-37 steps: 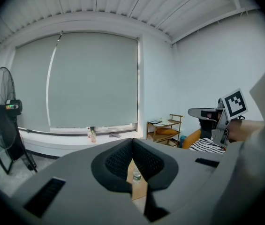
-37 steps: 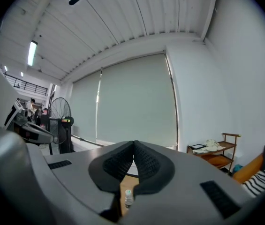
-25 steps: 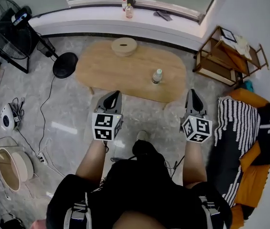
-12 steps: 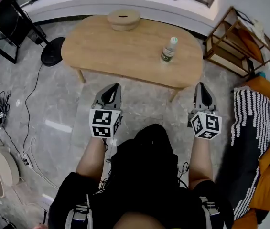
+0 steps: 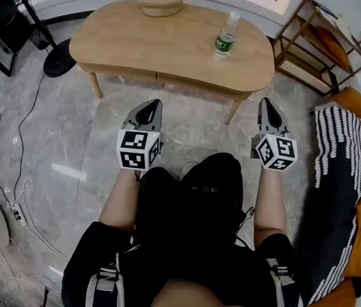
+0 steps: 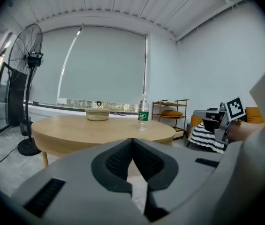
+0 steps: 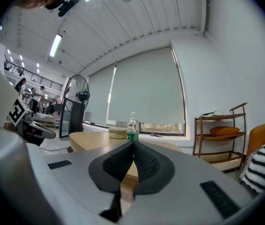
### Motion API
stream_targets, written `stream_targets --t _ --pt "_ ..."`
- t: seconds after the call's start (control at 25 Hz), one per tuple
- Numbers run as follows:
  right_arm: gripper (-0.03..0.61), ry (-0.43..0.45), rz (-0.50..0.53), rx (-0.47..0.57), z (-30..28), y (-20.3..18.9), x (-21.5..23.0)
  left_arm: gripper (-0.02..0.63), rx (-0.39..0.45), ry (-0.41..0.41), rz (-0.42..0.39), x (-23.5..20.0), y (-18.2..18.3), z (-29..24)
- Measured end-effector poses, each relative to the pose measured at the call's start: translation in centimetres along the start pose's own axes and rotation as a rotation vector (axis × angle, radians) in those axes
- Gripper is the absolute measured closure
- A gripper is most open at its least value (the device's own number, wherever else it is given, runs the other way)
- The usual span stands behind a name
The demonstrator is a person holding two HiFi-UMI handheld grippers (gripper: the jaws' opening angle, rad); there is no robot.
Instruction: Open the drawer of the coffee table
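The oval wooden coffee table (image 5: 167, 40) stands ahead of me, with its drawer front (image 5: 167, 79) showing as a seam along the near edge. On top are a woven bowl (image 5: 161, 2) and a water bottle (image 5: 226, 36). My left gripper (image 5: 149, 109) hangs short of the table's near edge, jaws shut and empty. My right gripper (image 5: 269, 105) is level with it near the table's right leg, also shut and empty. The left gripper (image 6: 132, 142) faces the table (image 6: 99, 130) at top height. Past the right gripper (image 7: 133, 145) the bottle (image 7: 132, 128) shows.
A fan's round base (image 5: 59, 62) stands left of the table. A wooden shelf rack (image 5: 314, 47) is at the right, with a striped blanket (image 5: 340, 158) on an orange sofa below it. Cables (image 5: 20, 171) trail over the marble floor at the left.
The person has sunk down and both grippers have dropped with them. The table now fills more of the head view and lies closer to both grippers. Jaws stayed shut.
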State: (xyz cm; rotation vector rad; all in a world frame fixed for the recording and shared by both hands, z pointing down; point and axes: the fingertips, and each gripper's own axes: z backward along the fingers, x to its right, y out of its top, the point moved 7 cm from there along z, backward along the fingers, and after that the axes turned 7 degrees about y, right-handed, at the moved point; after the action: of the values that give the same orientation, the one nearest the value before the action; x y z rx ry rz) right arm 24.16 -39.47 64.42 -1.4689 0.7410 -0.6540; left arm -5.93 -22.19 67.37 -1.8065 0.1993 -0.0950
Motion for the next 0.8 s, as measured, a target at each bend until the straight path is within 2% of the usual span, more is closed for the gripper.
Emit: stream_targets --t 0.36,0.56,0.6,0.64,0.68,0.76,0.8 --pt "0.561 0.007 0.017 -0.021 1.4 -1.3 1.2 0.594 0.006 -0.022 -0.015 1.3 -0.7 -0.6" --pt "0.561 0.061 0.004 -0.055 1.7 -2.3 2.1 0.590 0.006 -0.053 0.018 1.1 -1.7 -1.2" --pt "0.487 0.089 -0.004 -0.072 1.6 -2.6 2.2 0.558 0.004 -0.080 0.034 1.0 -2.0 -1.4" --pt "0.370 0.115 -0.012 -0.090 1.5 -2.9 2.3 0.475 0.005 -0.117 0.054 1.0 -2.3 -1.7" --pt "0.347 0.129 -0.017 -0.106 1.4 -3.2 2.4 0.432 0.010 -0.158 0.081 0.9 -2.7 -2.0" --pt "0.345 0.130 -0.012 -0.132 1.2 -3.8 2.8 0.371 0.030 -0.225 0.156 0.9 -3.5 -2.6" --pt "0.345 0.128 -0.012 -0.142 1.1 -4.2 3.0 0.362 0.036 -0.248 0.201 0.9 -4.0 -2.9"
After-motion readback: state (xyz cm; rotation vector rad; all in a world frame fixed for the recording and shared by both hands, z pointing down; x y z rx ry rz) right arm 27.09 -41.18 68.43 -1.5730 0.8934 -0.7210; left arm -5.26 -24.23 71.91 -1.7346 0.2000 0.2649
